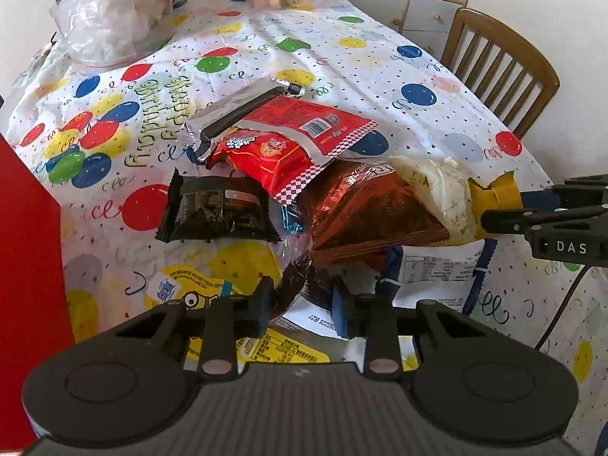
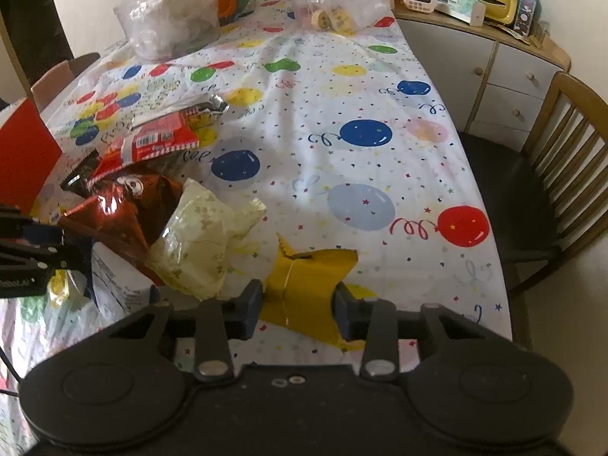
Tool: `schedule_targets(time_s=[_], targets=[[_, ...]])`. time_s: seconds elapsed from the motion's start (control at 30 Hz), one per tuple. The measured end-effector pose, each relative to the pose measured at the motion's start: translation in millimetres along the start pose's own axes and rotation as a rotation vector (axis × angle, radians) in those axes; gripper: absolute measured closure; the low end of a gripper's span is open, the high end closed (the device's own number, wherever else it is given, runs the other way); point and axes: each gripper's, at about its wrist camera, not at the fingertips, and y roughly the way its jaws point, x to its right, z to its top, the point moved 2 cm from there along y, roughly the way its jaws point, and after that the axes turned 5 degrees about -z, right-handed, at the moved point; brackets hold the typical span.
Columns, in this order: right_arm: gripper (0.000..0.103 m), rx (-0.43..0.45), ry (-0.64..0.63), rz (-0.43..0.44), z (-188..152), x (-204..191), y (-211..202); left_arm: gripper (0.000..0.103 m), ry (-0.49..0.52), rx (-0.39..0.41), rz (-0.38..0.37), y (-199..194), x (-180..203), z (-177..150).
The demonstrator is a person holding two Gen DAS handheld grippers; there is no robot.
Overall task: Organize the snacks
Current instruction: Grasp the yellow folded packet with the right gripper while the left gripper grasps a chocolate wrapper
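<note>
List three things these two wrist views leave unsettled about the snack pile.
- Dark packet between the left gripper fingers: label hidden by crumpling, left view.
- White packet: mostly buried under the brown bag.
- Red box: cut off by the frame edge.

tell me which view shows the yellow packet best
The right wrist view: the yellow packet fills the space between the right tool's fingers. The left wrist view catches only its end at the right edge.

The right tongs (image 2: 298, 304) pinch a yellow packet (image 2: 307, 281) near the bench's (image 2: 342, 87) front edge. Just left lie a pale cream bag (image 2: 197, 243) and a shiny brown bag (image 2: 117, 209); the left tongs (image 2: 45, 250) reach in from the left edge.
</note>
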Motion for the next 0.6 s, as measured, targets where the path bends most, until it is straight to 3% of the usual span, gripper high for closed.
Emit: schedule_targets(time_s=[0.07, 0.6], targets=[[0.079, 0.004, 0.002, -0.001, -0.8, 0.1, -3.6, 0.074, -0.008, 0.002, -0.004, -1.9, 0.2, -1.1], [0.080, 0.053, 0.065, 0.015, -21.5, 0.9, -54.1, 0.074, -0.074, 0.056, -0.043, -47.3, 2.2, -20.3]])
